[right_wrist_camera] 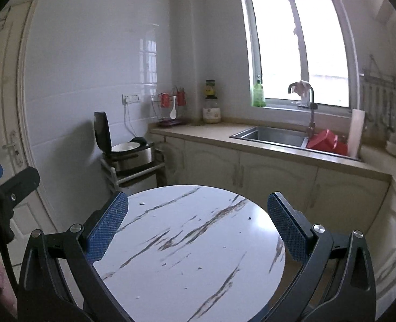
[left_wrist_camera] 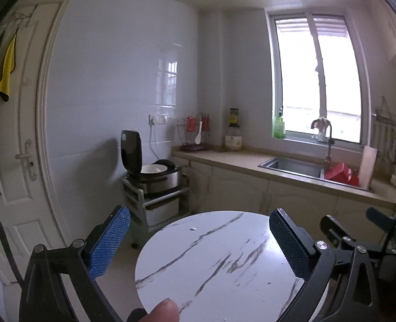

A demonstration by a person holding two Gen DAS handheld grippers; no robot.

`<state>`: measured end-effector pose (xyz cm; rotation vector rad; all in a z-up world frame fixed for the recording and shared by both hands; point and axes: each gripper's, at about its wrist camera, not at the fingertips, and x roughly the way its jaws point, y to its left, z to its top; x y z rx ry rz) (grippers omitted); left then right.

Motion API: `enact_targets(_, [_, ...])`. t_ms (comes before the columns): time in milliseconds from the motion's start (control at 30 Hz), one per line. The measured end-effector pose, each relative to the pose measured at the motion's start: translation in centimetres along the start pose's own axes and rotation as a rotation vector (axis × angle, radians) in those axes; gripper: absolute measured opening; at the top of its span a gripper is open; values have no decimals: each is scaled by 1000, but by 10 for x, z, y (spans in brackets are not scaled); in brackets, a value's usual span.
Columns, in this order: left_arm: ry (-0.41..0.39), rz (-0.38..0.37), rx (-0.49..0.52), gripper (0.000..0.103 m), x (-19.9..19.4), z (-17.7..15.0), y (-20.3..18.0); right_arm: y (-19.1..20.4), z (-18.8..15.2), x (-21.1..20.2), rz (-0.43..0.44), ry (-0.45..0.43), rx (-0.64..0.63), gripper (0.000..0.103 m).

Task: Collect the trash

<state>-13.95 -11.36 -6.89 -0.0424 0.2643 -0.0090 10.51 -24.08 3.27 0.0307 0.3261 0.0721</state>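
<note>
A round white marble-pattern table (left_wrist_camera: 225, 263) (right_wrist_camera: 187, 241) fills the foreground of both wrist views. On it lie tiny scraps: a white crumb (left_wrist_camera: 193, 228) (right_wrist_camera: 141, 203) near the far left rim and a dark speck (right_wrist_camera: 249, 218) to the right, with a few fainter bits. My left gripper (left_wrist_camera: 199, 216) hangs open above the table, its blue pads (left_wrist_camera: 109, 238) spread wide with nothing between them. Just as wide open and empty, my right gripper (right_wrist_camera: 198, 198) hovers over the same top. A thumb (left_wrist_camera: 163, 308) shows at the bottom edge.
An open rice cooker (left_wrist_camera: 155, 171) sits on a small cart beyond the table. A counter runs along the back with a steel sink (left_wrist_camera: 292, 165), a red item (left_wrist_camera: 340, 173), a cutting board (left_wrist_camera: 367, 166) and a green bottle (left_wrist_camera: 278, 127). A white door (left_wrist_camera: 23, 161) is at left.
</note>
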Motion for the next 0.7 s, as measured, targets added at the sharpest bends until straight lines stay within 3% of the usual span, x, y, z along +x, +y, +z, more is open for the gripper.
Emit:
enact_targets(300, [16, -2, -4, 102, -4, 33, 33, 0, 0, -10, 8, -6, 20, 103])
enact_targets(700, [26, -7, -33, 102, 12, 59, 49, 7, 1, -9, 20, -1, 12, 103])
